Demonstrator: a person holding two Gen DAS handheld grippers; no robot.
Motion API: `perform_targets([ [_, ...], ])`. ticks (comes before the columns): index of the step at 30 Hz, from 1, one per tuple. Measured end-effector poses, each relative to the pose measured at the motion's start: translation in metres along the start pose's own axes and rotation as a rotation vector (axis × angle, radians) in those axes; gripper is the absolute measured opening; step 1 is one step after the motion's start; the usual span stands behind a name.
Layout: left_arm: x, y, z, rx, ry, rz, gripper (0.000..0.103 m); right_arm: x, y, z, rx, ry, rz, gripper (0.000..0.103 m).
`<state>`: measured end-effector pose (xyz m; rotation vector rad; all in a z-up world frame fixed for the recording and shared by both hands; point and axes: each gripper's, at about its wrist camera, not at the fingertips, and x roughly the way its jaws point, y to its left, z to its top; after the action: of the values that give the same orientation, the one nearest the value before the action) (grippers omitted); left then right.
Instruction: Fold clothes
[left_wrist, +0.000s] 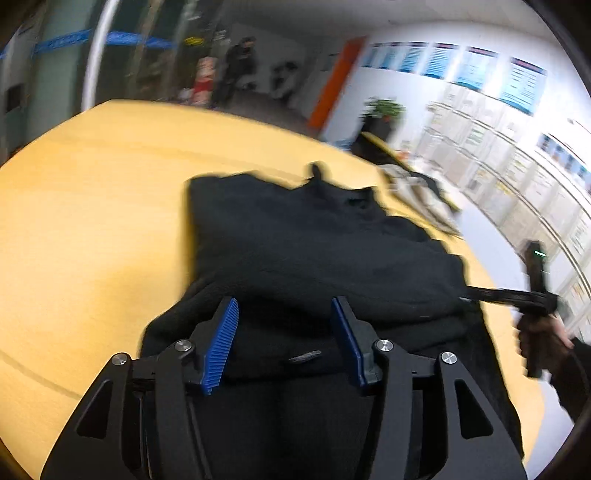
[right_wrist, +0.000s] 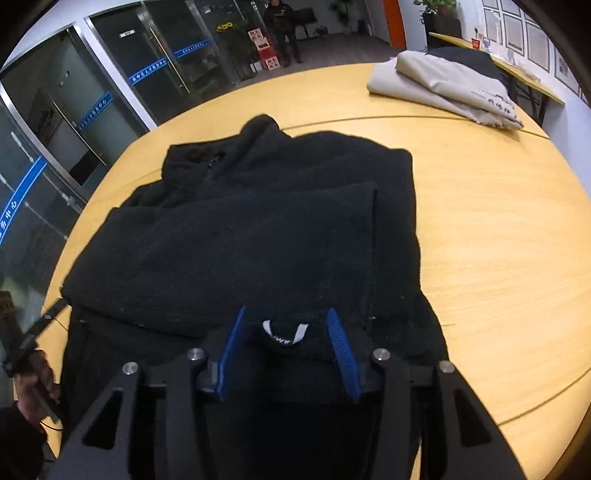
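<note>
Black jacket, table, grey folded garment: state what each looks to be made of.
Black jacket: probably fleece, matte, fuzzy nap with lint specks.
Table: wood or wood-look laminate, smooth light yellow surface with fine grain lines; which one is unclear.
Grey folded garment: smooth woven cloth, possibly cotton or synthetic; flat, crisp folds.

1. One black fleece jacket (right_wrist: 251, 229), lying ahead of and beneath the jaws in both views.
2. One folded beige garment (right_wrist: 443, 88), far ahead and to the right of the right jaws.
3. One round wooden table (right_wrist: 498, 240) under everything.
4. Two grippers: left gripper (left_wrist: 284, 314), right gripper (right_wrist: 286, 325), each with two blue pads.
5. One person (right_wrist: 282, 26) standing far beyond the jaws.
</note>
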<state>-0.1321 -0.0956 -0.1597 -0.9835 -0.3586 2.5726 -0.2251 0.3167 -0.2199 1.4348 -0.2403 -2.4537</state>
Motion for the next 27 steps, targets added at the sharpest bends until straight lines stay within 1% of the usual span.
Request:
perform_targets([
  [1,-0.004,-0.007,0.005,0.029,-0.012,-0.016,0.052,0.002,0.001,-0.001,-0.019,0.000,-0.009,0.023],
  [2,-0.007,-0.017,0.010,0.065,-0.031,-0.039,0.054,0.004,0.001,-0.001,-0.038,0.000,-0.018,0.009],
  [3,-0.009,-0.025,0.015,0.098,-0.048,-0.056,0.057,0.002,0.000,-0.001,-0.039,-0.006,-0.028,0.003],
  [4,-0.006,-0.028,0.019,0.117,-0.056,-0.051,0.064,0.000,-0.001,0.000,-0.035,-0.013,-0.039,0.000],
  [5,-0.002,-0.032,0.023,0.137,-0.064,-0.046,0.071,-0.003,-0.002,0.000,-0.032,-0.020,-0.050,0.000],
  [6,0.003,-0.033,0.027,0.150,-0.064,-0.042,0.073,-0.005,-0.004,0.001,-0.029,-0.027,-0.061,0.000],
  [8,0.029,-0.019,0.025,0.117,0.010,-0.042,0.073,-0.008,-0.011,0.000,0.009,-0.011,-0.044,0.000],
  [10,0.052,-0.009,0.021,0.081,0.080,-0.054,0.072,-0.008,-0.016,-0.001,0.038,-0.003,-0.020,0.010],
  [11,0.060,-0.005,0.015,0.074,0.116,-0.068,0.072,-0.007,-0.015,-0.001,0.030,-0.003,-0.010,0.014],
  [13,0.064,-0.009,0.004,0.111,0.146,-0.076,0.072,-0.004,-0.009,0.001,0.004,-0.007,0.005,0.034],
  [14,0.065,-0.011,-0.001,0.128,0.160,-0.081,0.072,-0.001,-0.006,0.001,-0.011,-0.009,0.008,0.039],
  [15,0.065,-0.012,-0.005,0.133,0.165,-0.085,0.073,0.003,-0.004,0.002,-0.019,-0.004,0.002,0.040],
  [16,0.065,-0.011,-0.007,0.123,0.170,-0.088,0.073,0.008,-0.003,0.003,-0.026,0.002,-0.006,0.040],
  [17,0.064,-0.007,-0.007,0.097,0.168,-0.098,0.073,0.012,-0.001,0.003,-0.042,0.014,-0.031,0.035],
  [18,0.063,-0.003,-0.006,0.069,0.168,-0.113,0.073,0.012,0.000,0.003,-0.060,0.016,-0.066,0.017],
  [19,0.062,0.000,-0.005,0.045,0.168,-0.126,0.073,0.010,0.000,0.001,-0.066,0.022,-0.078,0.012],
  [21,0.060,-0.001,-0.003,0.035,0.169,-0.127,0.073,0.006,-0.003,-0.002,-0.074,0.036,-0.093,0.009],
  [24,0.033,-0.005,-0.002,0.043,0.150,-0.105,0.073,-0.008,-0.002,-0.009,-0.104,0.052,-0.121,0.010],
  [25,0.022,-0.006,-0.001,0.044,0.141,-0.097,0.073,-0.017,0.002,-0.011,-0.123,0.051,-0.133,0.024],
  [26,0.011,-0.005,-0.001,0.042,0.131,-0.087,0.073,-0.027,0.005,-0.014,-0.143,0.050,-0.145,0.034],
  [27,-0.002,-0.003,-0.001,0.039,0.121,-0.076,0.073,-0.042,0.009,-0.021,-0.156,0.030,-0.127,0.051],
])
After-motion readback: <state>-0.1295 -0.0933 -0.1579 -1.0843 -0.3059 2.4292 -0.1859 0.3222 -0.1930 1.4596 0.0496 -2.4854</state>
